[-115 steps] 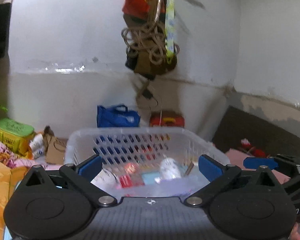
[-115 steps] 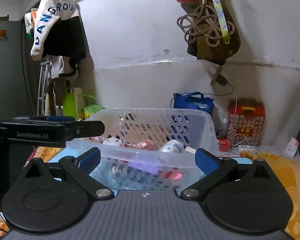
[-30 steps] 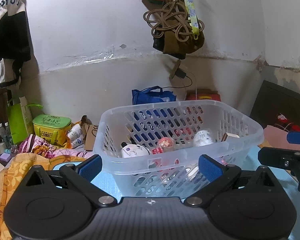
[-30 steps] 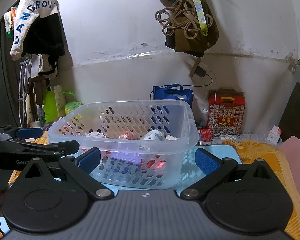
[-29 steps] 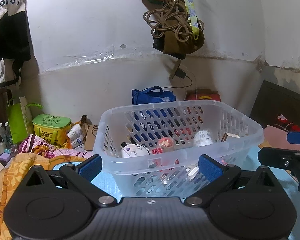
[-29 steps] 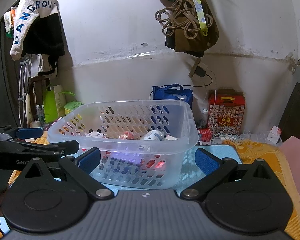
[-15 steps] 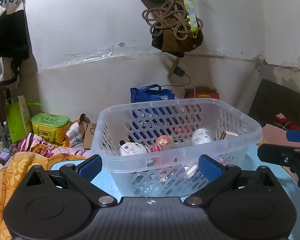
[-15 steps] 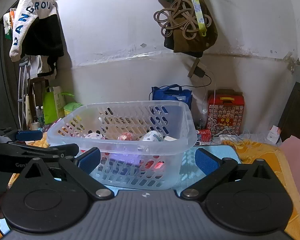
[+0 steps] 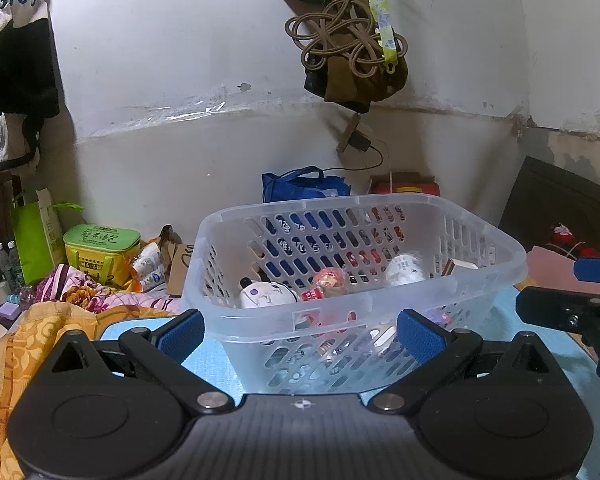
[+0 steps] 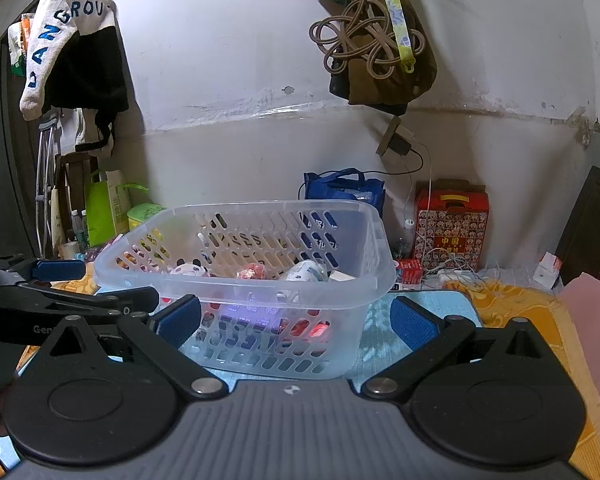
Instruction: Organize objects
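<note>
- Left wrist view: we hold our left gripper (image 9: 300,330) low in front of the clear plastic basket (image 9: 356,308), its blue pads (image 9: 178,330) spread wide with nothing between them. The basket sits on the light blue mat (image 9: 212,360), and small things already lie inside: a white round toy (image 9: 266,294), a red-capped piece (image 9: 332,280) and a white cylinder (image 9: 404,268). Our right gripper (image 9: 572,308) shows at the right edge, beside the basket.
- Right wrist view: our right gripper (image 10: 296,320) is likewise released and empty, facing the basket (image 10: 244,280) from its other near corner; the left gripper (image 10: 60,300) shows at the left, just beside the basket's wall.
- Our judgement: nothing loose shows on the mat, so we think the sorting is near done. If we shift the basket next, we should pinch the stiff rim on opposite sides, close evenly, and keep it level so that the contents do not roll.
</note>
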Demonstrator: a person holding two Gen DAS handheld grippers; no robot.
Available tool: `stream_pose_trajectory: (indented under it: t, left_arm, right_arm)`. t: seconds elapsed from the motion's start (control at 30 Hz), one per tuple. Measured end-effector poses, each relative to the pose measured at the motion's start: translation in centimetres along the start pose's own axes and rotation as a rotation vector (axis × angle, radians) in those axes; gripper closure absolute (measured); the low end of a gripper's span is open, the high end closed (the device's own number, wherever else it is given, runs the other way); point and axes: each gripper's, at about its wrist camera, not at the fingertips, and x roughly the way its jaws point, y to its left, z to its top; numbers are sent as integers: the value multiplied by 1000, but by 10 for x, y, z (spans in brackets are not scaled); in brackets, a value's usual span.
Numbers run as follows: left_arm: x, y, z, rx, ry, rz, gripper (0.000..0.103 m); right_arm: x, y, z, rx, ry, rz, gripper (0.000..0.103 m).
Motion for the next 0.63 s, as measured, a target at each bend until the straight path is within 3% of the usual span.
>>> stream_pose_trajectory:
  t: [0.63]
  left_arm:
    - [-1,0,0,8,-11,20,0]
  right_arm:
    - [3,1,-3,-11,5,1,0]
